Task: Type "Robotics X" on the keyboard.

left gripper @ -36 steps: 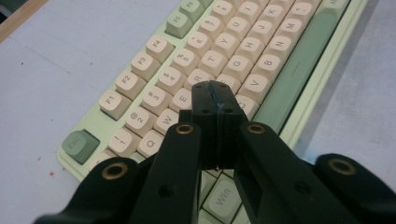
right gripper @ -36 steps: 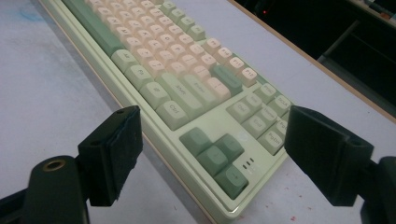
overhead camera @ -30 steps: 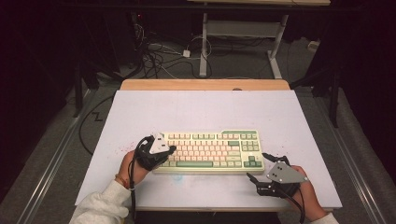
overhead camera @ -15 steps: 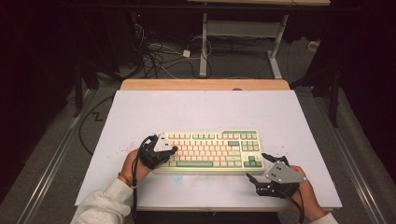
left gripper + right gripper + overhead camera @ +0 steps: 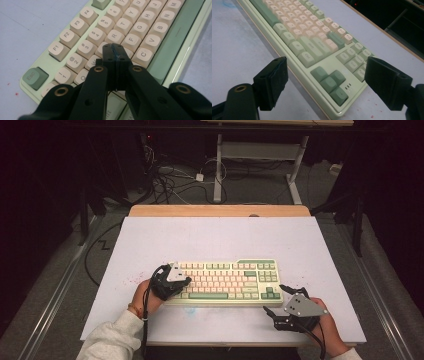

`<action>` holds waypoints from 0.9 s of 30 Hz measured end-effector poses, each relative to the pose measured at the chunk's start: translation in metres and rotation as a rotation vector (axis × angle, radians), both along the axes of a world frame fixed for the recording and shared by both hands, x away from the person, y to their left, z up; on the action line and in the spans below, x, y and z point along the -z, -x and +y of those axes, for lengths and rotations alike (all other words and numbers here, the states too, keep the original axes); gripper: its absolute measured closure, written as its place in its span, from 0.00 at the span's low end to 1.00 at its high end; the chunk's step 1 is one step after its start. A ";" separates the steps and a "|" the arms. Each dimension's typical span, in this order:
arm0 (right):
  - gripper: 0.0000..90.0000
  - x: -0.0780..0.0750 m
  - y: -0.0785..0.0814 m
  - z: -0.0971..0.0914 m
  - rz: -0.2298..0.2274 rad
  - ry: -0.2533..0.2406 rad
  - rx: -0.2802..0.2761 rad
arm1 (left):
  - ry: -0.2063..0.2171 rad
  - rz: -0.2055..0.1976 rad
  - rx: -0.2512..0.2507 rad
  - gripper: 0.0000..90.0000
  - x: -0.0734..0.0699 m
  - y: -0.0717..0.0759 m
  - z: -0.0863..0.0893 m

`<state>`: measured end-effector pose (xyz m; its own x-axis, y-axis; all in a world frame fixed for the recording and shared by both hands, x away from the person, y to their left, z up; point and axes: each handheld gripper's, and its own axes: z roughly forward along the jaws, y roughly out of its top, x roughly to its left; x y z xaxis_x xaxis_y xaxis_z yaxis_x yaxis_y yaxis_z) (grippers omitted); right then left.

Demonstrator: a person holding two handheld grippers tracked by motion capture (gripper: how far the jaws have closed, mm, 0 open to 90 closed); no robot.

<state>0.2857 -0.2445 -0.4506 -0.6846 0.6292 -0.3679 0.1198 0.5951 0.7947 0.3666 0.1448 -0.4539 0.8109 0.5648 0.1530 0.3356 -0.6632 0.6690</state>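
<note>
keyboard (image 5: 225, 281) lies near the table's (image 5: 215, 235) front edge — left gripper (image 5: 115, 53), jaws pressed together and empty, tips on its letter keys; right gripper (image 5: 325, 83) gapes wide at its right end — holding nothing.

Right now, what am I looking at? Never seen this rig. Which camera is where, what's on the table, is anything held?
No robot arm: a person holds a two-jaw tool in each hand. The high view looks down on the table from above. The other two cameras ride on the tools and look along their jaws. On the table lies a green and cream keyboard. The left tool has its jaws shut with nothing between them, tips over the letter keys near its left end. The right tool is open, off the keyboard's right corner. Nothing is held.
</note>
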 end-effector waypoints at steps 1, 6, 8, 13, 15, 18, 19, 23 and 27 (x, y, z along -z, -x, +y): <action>0.22 0.000 0.000 0.000 0.000 0.000 0.000 | 0.000 0.000 0.000 0.97 0.000 0.000 0.000; 0.22 0.000 0.000 0.000 0.001 0.003 -0.001 | -0.002 -0.002 0.000 0.97 0.000 0.001 -0.001; 0.22 0.000 0.000 0.000 0.003 0.005 -0.003 | -0.001 -0.001 0.001 0.97 0.000 0.001 -0.001; 0.22 0.001 0.000 0.001 0.007 0.011 -0.008 | -0.004 -0.003 0.004 0.97 0.000 0.001 -0.001; 0.22 0.001 0.000 0.001 0.007 0.011 -0.009 | -0.004 -0.003 0.004 0.97 0.000 0.001 -0.001; 0.22 0.001 0.000 0.001 0.008 0.009 -0.012 | -0.007 -0.005 0.005 0.97 0.000 0.002 -0.001; 0.22 0.001 0.000 0.001 0.008 0.010 -0.011 | -0.007 -0.005 0.006 0.97 0.000 0.002 -0.001; 0.22 0.001 0.000 0.001 0.007 0.011 -0.013 | -0.014 -0.010 0.008 0.97 -0.001 0.003 -0.002; 0.22 0.001 0.000 0.001 0.010 0.017 -0.013 | -0.016 -0.017 0.009 0.97 -0.002 0.003 -0.002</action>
